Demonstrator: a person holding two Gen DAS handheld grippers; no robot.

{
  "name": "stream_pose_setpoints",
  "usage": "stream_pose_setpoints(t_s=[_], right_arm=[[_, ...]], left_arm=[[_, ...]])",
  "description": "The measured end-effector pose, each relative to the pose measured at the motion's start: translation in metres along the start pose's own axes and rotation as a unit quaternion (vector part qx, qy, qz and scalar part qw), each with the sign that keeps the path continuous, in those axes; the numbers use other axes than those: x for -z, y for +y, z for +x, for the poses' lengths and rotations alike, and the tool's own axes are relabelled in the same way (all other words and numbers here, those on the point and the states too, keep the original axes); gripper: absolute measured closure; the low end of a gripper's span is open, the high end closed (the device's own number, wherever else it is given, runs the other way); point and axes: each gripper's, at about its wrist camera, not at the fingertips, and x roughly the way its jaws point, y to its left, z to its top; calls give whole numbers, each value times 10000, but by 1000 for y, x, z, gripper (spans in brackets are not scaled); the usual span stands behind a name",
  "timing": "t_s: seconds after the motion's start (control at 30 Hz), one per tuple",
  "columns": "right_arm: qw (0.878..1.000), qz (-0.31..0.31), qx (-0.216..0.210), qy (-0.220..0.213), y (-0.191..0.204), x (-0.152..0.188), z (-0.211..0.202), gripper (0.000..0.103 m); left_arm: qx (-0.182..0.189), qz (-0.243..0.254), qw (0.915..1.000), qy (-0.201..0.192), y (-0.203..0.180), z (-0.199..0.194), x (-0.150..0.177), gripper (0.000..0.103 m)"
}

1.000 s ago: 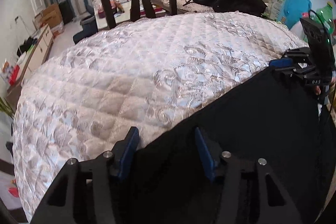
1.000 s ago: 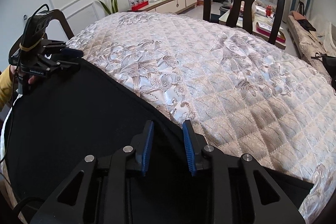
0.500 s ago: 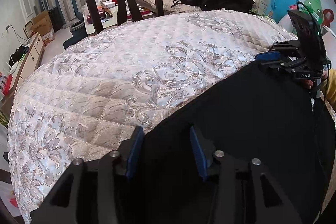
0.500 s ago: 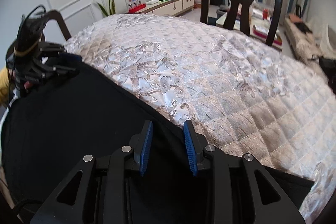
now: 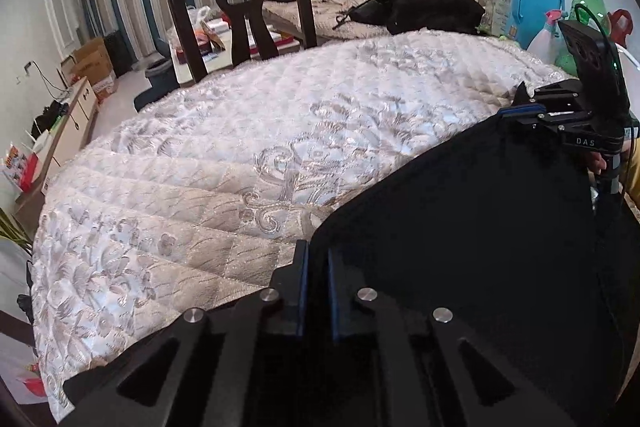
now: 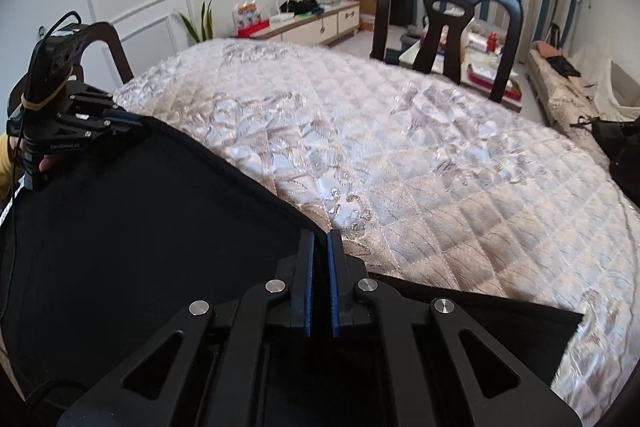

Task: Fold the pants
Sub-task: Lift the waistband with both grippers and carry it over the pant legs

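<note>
1. The left gripper (image 5: 316, 267) has its blue pads pressed together on the edge of the black pants (image 5: 480, 227), at the corner nearest its fingertips.
2. The right gripper (image 6: 320, 251) is likewise clamped on the same edge of the pants (image 6: 120, 227), at the corner just under its tips.
3. Seen from the left wrist, the right gripper (image 5: 532, 115) sits far off to the right and ahead, pinching the other end of that edge; from the right wrist, the left gripper (image 6: 116, 125) shows far to the left in the same way.
4. The pants lie behind and between the two tools, the held edge running taut and straight from one to the other, on the quilted floral cover (image 5: 240, 147) that spreads out ahead of both.
5. Under the right tool a lower layer of the pants (image 6: 500, 339) sticks out to the right, so at least some layering seems to be in place already.
6. By my reading, both corners are secured and the fold itself is only starting: the edge has yet to be carried over and laid down, and any further folds remain.
7. A dark chair (image 6: 448, 27) stands beyond the far side of the cover, well clear of the work.
</note>
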Motion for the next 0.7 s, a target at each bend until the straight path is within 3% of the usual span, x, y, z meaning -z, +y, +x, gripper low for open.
stream_pose_setpoints(t_s=[0.23,0.7], right_arm=[[9992,-130,266,-256,22,6,-25,98],[9965,-191,388,-711,69,40,-88,98]], left_arm=[[-230,106,9995,-181,-17,-27,8,93],[-467,36,9969,-636,-54,-88,49,93]])
